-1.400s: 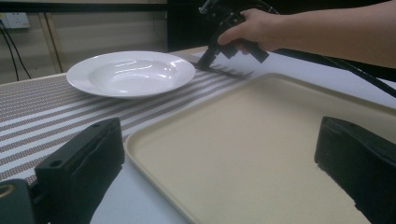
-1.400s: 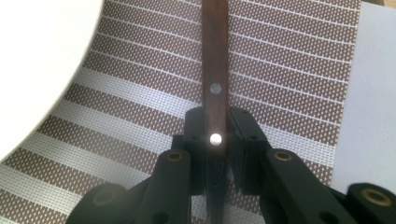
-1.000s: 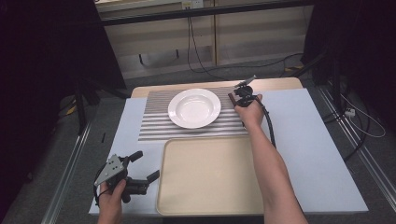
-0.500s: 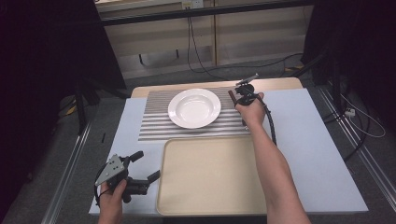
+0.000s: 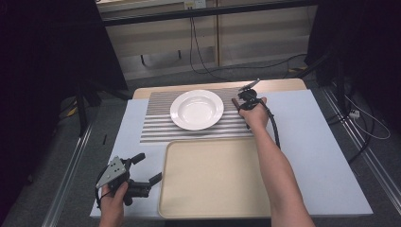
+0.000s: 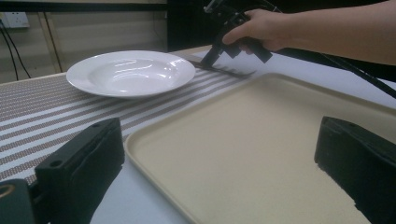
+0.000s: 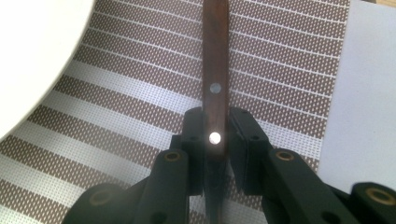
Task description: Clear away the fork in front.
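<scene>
A plain white plate (image 5: 196, 109) sits on a placemat (image 5: 156, 127) striped brown and white. At about three o'clock from the plate lies a dark brown wooden knife handle (image 7: 215, 70) with silver rivets. The tray (image 5: 213, 175) is plain beige, the worktop (image 5: 321, 156) pale blue-grey. Both grippers (image 5: 243, 100) (image 5: 144, 169) are black.

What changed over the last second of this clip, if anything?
Almost nothing. The right gripper stays at the far right of the striped placemat, jaws closed on the wooden knife handle, which has not been lifted. The left gripper stays open beside the tray; the white plate is unmoved.
</scene>
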